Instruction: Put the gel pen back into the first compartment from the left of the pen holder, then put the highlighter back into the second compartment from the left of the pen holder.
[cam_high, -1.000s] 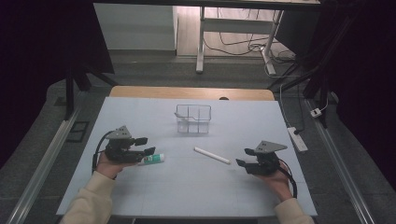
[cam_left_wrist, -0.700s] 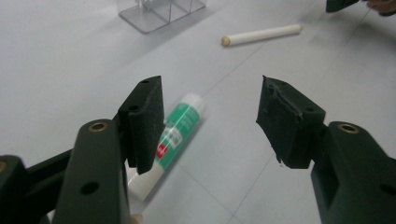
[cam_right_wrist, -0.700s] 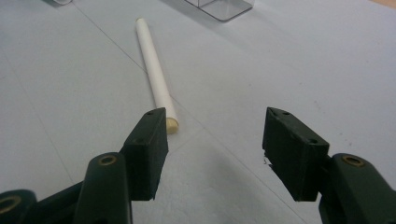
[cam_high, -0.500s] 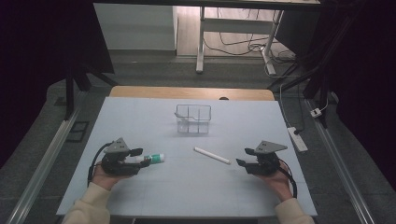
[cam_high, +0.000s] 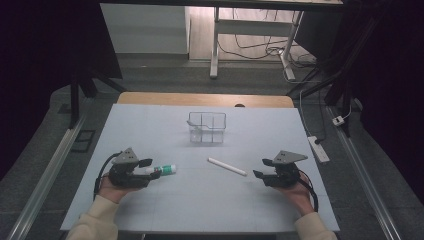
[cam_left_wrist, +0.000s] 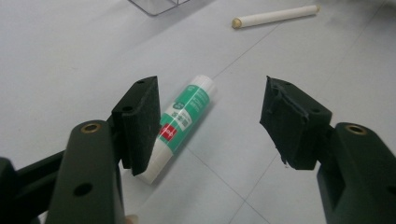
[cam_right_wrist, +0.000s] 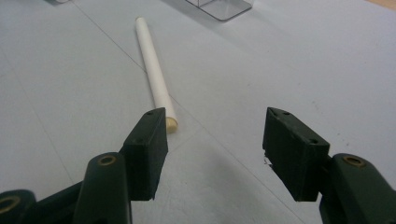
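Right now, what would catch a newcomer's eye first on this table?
The green-and-white tube lies on the pale table, between the open jaws of the left tool and close beside one of them. A white stick lies mid-table, in front of the open right tool. Farther back stands a small clear box with compartments.

Left gripper (cam_high: 148, 169) just opening; right gripper (cam_high: 261, 168) agape.
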